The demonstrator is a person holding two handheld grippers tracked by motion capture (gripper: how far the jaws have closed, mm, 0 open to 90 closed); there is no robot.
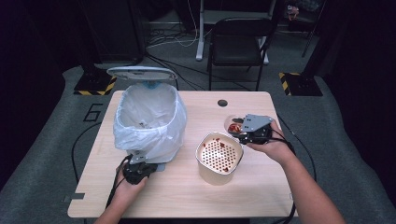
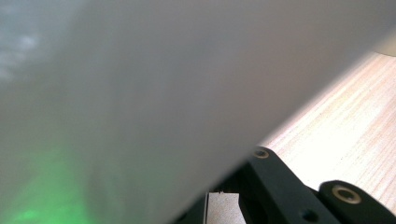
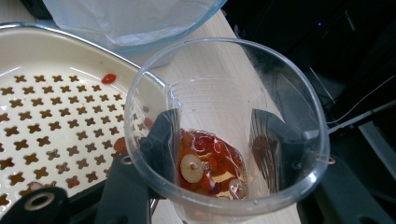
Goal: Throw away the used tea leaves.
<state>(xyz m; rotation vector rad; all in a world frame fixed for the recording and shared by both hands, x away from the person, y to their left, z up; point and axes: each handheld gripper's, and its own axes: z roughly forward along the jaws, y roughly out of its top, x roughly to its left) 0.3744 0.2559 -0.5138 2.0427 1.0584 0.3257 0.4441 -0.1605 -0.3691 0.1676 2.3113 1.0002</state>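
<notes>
My right gripper (image 1: 239, 129) is shut on a clear plastic cup (image 1: 234, 125) at the table's right, just beyond a cream strainer pot (image 1: 218, 156). In the right gripper view the cup (image 3: 280, 84) is tilted toward the camera, with both jaws showing through its wall. Red-brown liquid and fruit bits (image 3: 210, 163) lie at its bottom, and the strainer's perforated insert (image 3: 51, 112) beside it carries a few red bits. My left gripper (image 1: 136, 162) sits shut at the front base of a white-bagged bin (image 1: 149, 116), whose lid (image 1: 141, 72) stands open. The bin's wall (image 2: 140, 93) looms close above the left jaws.
The wooden table (image 1: 187, 196) has a round cable hole (image 1: 222, 102) near its far edge. A black chair (image 1: 238, 42) stands behind the table, and cables run over the floor. A black-and-yellow base (image 1: 299, 84) sits at the back right.
</notes>
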